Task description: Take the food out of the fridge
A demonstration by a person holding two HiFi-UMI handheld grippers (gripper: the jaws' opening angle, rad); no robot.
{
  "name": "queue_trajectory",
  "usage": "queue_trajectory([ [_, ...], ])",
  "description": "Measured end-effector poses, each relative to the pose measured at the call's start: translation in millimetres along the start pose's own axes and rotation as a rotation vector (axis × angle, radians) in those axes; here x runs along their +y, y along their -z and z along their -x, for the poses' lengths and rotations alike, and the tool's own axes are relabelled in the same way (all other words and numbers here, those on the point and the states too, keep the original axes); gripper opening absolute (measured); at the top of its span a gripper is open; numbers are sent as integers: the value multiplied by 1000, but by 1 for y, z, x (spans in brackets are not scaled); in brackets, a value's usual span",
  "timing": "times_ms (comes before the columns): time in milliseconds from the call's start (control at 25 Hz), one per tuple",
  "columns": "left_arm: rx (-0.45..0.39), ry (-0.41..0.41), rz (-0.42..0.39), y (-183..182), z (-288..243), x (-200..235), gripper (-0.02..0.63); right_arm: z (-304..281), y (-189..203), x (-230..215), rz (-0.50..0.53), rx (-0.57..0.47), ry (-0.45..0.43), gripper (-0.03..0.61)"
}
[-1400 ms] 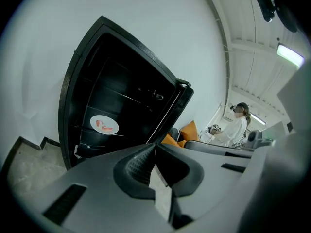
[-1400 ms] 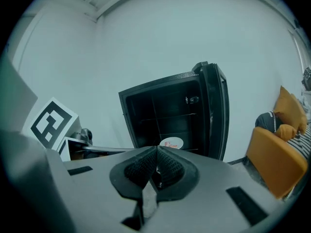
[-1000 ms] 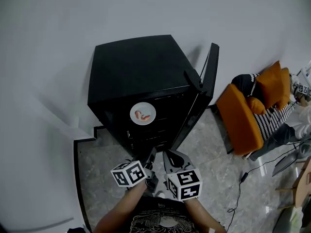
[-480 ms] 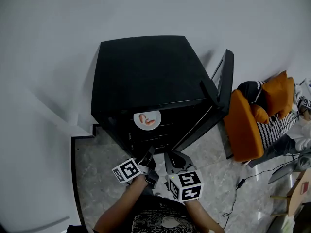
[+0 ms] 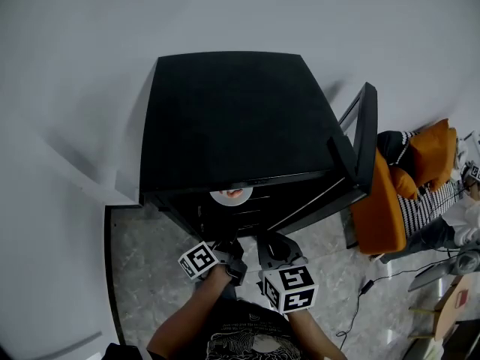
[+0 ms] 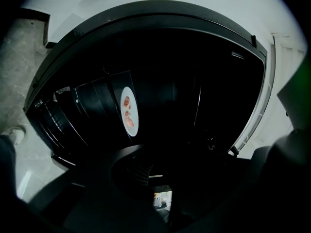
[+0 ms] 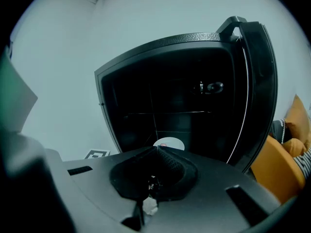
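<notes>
A black fridge stands against the wall with its door swung open to the right. Inside on a shelf sits a white plate of reddish food, half hidden under the fridge's top edge in the head view. It shows whole as the plate in the left gripper view, and just past the jaws as the plate in the right gripper view. My left gripper and right gripper hover side by side in front of the opening, short of the plate. Both look shut and empty, as seen on the left gripper and the right gripper.
An orange chair with cushions stands right of the open door, and a person sits beyond it. A cable runs over the marble floor. Dark wire shelves cross the fridge's interior.
The view has moved closer over the fridge, so its top now covers most of the plate. Both grippers have stayed low in front of the opening, still empty.
</notes>
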State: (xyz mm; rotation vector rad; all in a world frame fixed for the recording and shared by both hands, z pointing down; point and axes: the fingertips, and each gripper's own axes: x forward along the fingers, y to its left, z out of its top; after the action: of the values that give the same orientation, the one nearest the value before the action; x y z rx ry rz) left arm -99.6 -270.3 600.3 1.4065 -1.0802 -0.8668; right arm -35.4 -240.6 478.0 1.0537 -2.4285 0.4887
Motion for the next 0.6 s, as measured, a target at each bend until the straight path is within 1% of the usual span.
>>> queue_trajectory([
  [160,-30,-8,31,-6,-11,13,17,-10,0,-5,-2,18,4,21],
  [360,-48,-54,34,-17,-24,30,18,-23,-2,-14,8,29,13,21],
  [440,-42,-72,30,-18,-29,36,23,-27,-3,-17,13,39,13,21],
  [480,-35,-78,31,-18,-32,39,41,-29,-3,-18,15,42,14,21],
  [520,-29,-82,36,-17,-34,42,79,-31,-4,-19,16,42,15,21],
  [560,-25,-83,44,-17,-35,44,100,-33,-5,-20,15,42,16,21],
  [600,-26,-85,52,-18,-37,46,100,-35,-5,-21,14,44,17,21],
])
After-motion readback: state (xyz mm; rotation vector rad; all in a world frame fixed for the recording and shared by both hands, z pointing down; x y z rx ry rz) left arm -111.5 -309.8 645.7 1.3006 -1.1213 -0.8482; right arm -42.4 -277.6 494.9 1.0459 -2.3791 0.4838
